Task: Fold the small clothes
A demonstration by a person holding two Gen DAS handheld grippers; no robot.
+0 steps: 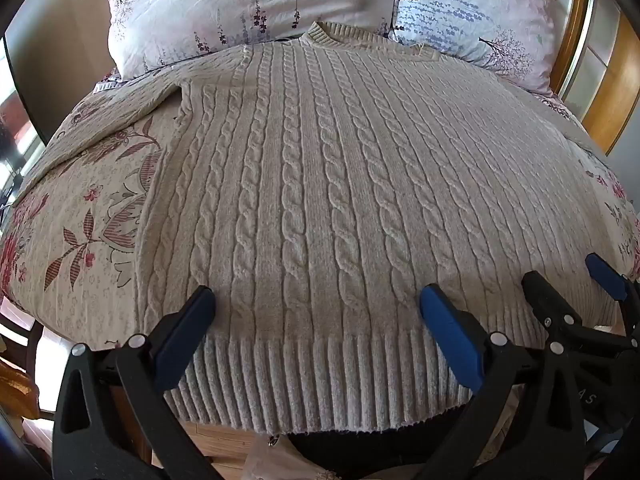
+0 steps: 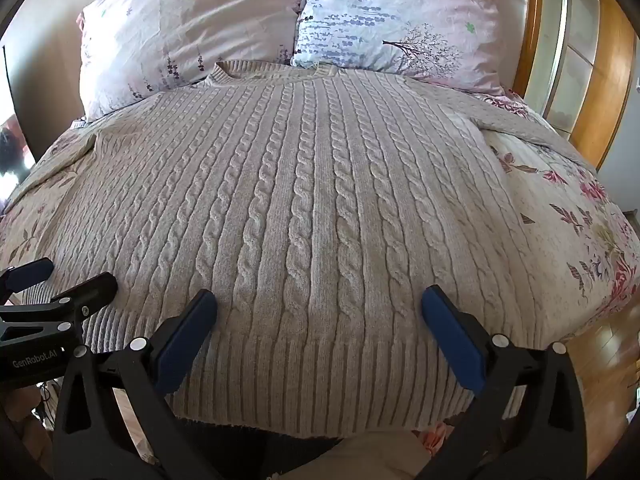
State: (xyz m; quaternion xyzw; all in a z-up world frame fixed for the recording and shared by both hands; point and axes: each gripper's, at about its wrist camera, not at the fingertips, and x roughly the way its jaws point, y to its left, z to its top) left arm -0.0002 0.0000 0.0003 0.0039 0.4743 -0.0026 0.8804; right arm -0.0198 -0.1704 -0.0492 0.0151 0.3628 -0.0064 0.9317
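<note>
A cream cable-knit sweater (image 1: pixel 320 184) lies flat on the bed, neck at the far end by the pillows, ribbed hem (image 1: pixel 320 384) hanging over the near edge. It also fills the right wrist view (image 2: pixel 312 208). My left gripper (image 1: pixel 318 300) is open, fingers spread above the hem on the left half. My right gripper (image 2: pixel 320 302) is open above the hem on the right half. The right gripper's fingers (image 1: pixel 560 300) show at the right of the left wrist view; the left gripper's fingers (image 2: pixel 68 284) show at the left of the right wrist view.
A floral bedspread (image 1: pixel 80 216) covers the bed. Two floral pillows (image 2: pixel 192 36) (image 2: pixel 400 20) lean at the head. A wooden headboard (image 2: pixel 592 92) stands at the right. Wooden floor (image 2: pixel 600 360) lies beyond the bed's right edge.
</note>
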